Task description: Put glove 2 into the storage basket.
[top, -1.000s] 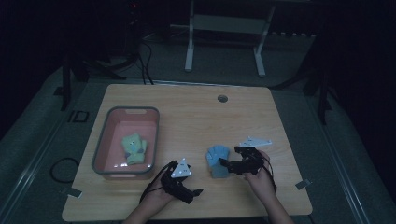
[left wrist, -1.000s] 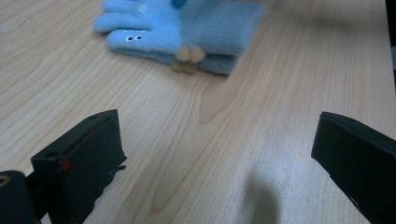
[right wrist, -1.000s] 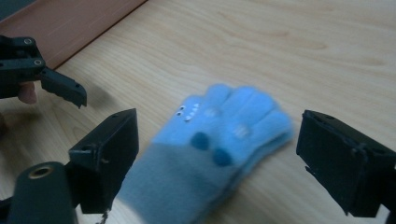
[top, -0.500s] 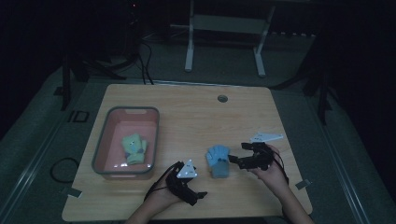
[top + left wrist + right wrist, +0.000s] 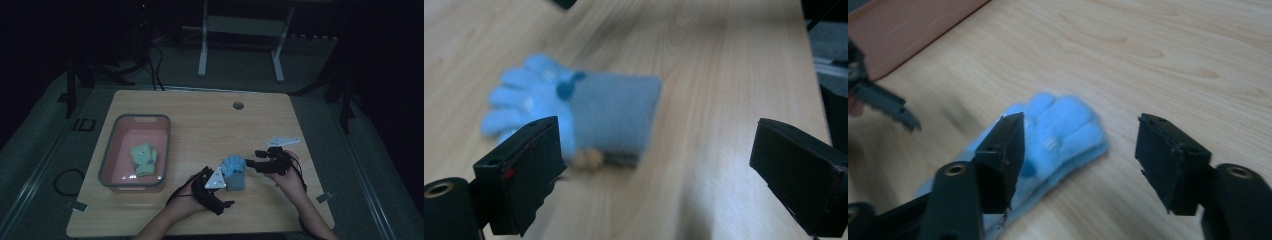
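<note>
Right gripper point(image 5: 1080, 165) over fuzzy blue glove point(image 5: 1063, 127)

— Room to pass? 
— Plenty across the bare wooden table point(image 5: 210, 125) beyond the soft light-blue glove point(image 5: 233, 172). 
— Obstacles? 
— Only the pink plastic tub point(image 5: 107, 160), well apart at left.

Dim high view, blurred close-ups

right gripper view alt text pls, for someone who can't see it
A small light-blue fleece glove lies flat on the pale wooden table, its fingers pointing away. The right gripper stands open over it, its black jaws having just been closing, one over the glove and one over bare wood.
</note>
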Demonstrator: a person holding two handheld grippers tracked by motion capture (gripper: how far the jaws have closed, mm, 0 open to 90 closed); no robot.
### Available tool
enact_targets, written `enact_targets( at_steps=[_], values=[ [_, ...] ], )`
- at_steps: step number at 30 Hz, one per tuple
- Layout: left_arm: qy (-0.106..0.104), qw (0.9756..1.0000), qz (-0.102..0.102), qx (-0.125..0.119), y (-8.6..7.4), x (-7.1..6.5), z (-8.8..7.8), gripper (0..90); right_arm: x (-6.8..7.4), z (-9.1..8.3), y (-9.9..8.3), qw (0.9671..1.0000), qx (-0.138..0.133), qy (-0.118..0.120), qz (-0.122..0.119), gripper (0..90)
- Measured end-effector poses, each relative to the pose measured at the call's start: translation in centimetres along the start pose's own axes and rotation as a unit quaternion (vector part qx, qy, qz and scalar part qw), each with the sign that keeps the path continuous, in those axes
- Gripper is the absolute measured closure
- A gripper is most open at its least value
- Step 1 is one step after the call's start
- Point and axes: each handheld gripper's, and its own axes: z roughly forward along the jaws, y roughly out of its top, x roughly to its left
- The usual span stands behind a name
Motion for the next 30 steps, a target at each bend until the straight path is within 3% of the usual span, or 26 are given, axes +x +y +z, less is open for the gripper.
enact_targets(
  at_steps=[7,10,14,24,30],
  values=[
    [-0.01,0.9989,0.044,0.01,1.6,0.3,1.7,20.0,-0.6,1.8,0.2,0.9996,0.011,0.019,0.015,39.6],
    [-0.011,0.9983,0.057,0.011,1.7,0.3,2.2,25.1,-0.8,2.2,0.1,0.9995,0.007,0.024,0.022,39.2],
    [-0.006,0.9969,0.073,0.03,1.4,0.5,3.2,30.3,-0.6,3.5,0.1,0.9991,0.022,0.025,0.026,36.0],
    [-0.005,0.9952,0.085,0.049,0.4,0.7,4.4,33.7,-0.1,6.0,-0.9,0.9983,0.055,0.018,0.002,31.1],
    [0.008,0.9946,0.091,0.05,0.1,0.7,4.6,43.1,0.3,6.2,-1.2,0.998,0.059,0.006,-0.019,29.8]
  ],
)
